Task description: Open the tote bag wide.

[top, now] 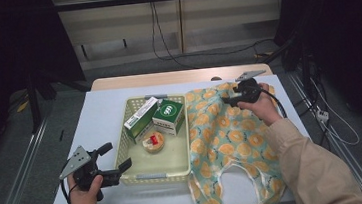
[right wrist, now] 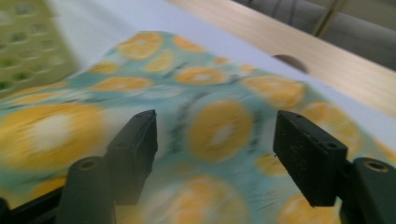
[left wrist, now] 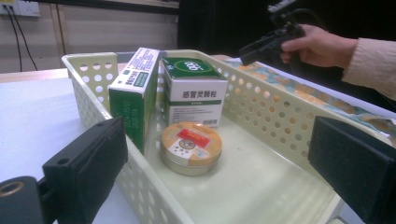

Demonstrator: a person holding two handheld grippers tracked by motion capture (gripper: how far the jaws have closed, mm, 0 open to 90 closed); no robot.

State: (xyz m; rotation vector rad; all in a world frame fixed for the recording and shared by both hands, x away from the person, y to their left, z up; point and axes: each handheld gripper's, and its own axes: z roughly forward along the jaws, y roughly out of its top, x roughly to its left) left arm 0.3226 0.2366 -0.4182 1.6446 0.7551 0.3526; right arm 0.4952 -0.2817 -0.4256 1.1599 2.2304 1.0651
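On the white table (top: 105,114), between my two hands, stands a pale yellow perforated basket (top: 137,176), and just right of it lies the bag with the orange-slice print (top: 227,137), flat, its edge touching the basket side. My right gripper (top: 227,99) hangs over the far part of this bag with its jaws spread apart and nothing between them; in the right gripper view I see only the printed cloth under them. My left gripper (top: 119,164) is at the near left corner of the basket, jaws wide, and the basket wall stands between them without being pressed. Inside the basket are a long green-and-white box (left wrist: 133,93) standing on its edge, a green-and-white medicine box (left wrist: 194,91) with the number 999 on top and Chinese characters on the front, and a round golden tin (left wrist: 190,147) with a red label that I cannot read.
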